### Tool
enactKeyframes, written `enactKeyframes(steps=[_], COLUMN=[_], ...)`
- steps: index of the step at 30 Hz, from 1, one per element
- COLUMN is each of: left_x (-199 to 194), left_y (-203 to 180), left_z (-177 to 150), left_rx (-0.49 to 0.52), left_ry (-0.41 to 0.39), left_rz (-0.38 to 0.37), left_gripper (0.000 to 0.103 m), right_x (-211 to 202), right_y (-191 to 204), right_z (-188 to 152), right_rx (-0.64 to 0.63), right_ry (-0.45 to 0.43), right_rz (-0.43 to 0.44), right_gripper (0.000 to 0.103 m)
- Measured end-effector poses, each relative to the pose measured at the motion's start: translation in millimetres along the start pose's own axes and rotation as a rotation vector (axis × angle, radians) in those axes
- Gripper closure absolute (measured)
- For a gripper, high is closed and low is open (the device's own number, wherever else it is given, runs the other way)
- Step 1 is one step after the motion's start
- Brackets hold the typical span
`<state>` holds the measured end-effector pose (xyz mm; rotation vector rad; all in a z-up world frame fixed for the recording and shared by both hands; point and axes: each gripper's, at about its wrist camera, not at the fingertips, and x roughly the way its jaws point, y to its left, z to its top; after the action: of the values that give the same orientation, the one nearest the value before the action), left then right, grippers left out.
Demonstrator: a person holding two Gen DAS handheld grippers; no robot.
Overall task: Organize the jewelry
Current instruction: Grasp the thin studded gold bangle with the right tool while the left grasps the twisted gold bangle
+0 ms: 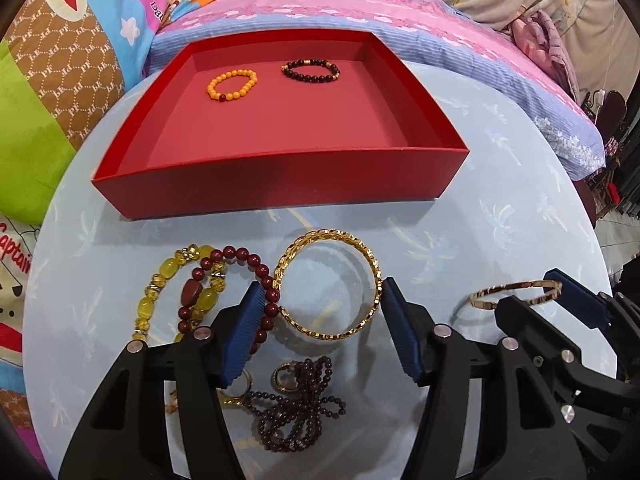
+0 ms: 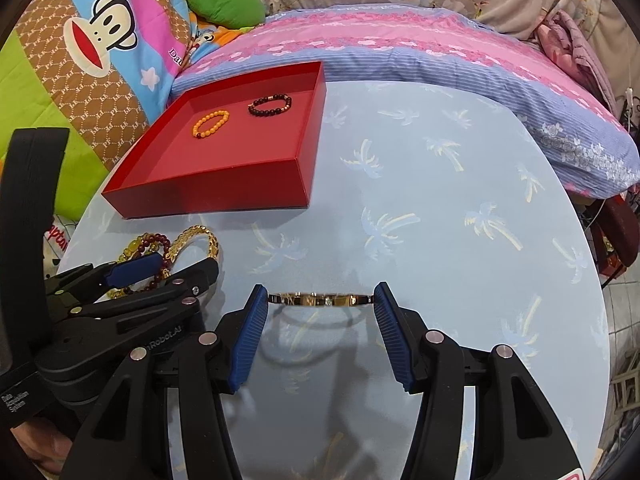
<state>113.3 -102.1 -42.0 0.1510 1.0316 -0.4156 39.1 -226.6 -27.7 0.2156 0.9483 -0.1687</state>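
Note:
My left gripper [image 1: 326,296] straddles a gold chain bangle [image 1: 330,286] lying on the pale blue table [image 1: 480,208]; both blue pads touch its rim, the left pad also against a red bead bracelet [image 1: 240,256]. My right gripper [image 2: 320,299] is shut on a thin gold bangle [image 2: 320,299], held level just above the table. The same thin gold bangle [image 1: 516,294] shows at the right of the left wrist view. A red box [image 1: 280,184] behind holds an orange bead bracelet [image 1: 232,85] and a dark bead bracelet [image 1: 310,71].
Left of the chain bangle lies a yellow bead bracelet [image 1: 160,292]. A dark bead necklace [image 1: 296,404] and a gold ring [image 1: 284,376] sit under the left gripper. Patterned bedding [image 2: 400,48] borders the round table's far edge. The two grippers stand close side by side.

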Motion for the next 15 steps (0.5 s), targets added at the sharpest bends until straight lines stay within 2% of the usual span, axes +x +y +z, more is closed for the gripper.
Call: enactKeyframes(steps=[1, 2, 4, 8, 10, 11, 12, 13, 14, 15], left_x=[-3.4, -5.1, -9.2, -13.4, -13.6, -13.7, -14.3, -15.7, -16.5, -18.0], left_y=[0.3, 0.1, 5.4, 15.5, 22.0, 23.9, 25.9, 27.8, 28.9, 29.6], left_z=[-0.1, 0.3, 2.0, -1.7, -6.2, -7.7, -10.0, -12.1, -12.8, -13.8], left_rx=[0.003, 0.007, -0.014, -0.027, -0.041, -0.044, -0.048, -0.055, -0.059, -0.062], left_ry=[-0.006, 0.006, 0.023, 0.019, 0.028, 0.03, 0.03, 0.025, 0.019, 0.009], left_rz=[-0.008, -0.027, -0.034, -0.017, -0.015, -0.014, -0.011, 0.0, 0.006, 0.012], left_gripper=[0.069, 0.092, 0.092, 0.091, 0.089, 0.082, 0.067, 0.06, 0.05, 0.047], right_x=[-1.3, -2.7, -5.7, -4.1, -2.0, -1.2, -0.9, -0.1, 0.6, 1.5], right_y=[1.1, 2.3, 5.0, 8.7, 5.8, 4.4, 3.9, 3.8, 3.6, 4.1], right_z=[0.8, 1.6, 3.8, 6.4, 3.8, 1.9, 0.2, -1.5, -2.1, -2.2], right_rx=[-0.001, -0.002, -0.01, -0.029, -0.016, -0.01, -0.007, -0.005, -0.004, -0.005], right_ry=[-0.003, -0.006, -0.014, -0.005, 0.012, 0.02, 0.023, 0.025, 0.024, 0.02], right_rz=[0.0, 0.001, 0.002, -0.009, -0.003, 0.0, -0.001, -0.004, -0.005, -0.005], right_gripper=[0.051, 0.052, 0.067, 0.068, 0.066, 0.065, 0.059, 0.05, 0.046, 0.04])
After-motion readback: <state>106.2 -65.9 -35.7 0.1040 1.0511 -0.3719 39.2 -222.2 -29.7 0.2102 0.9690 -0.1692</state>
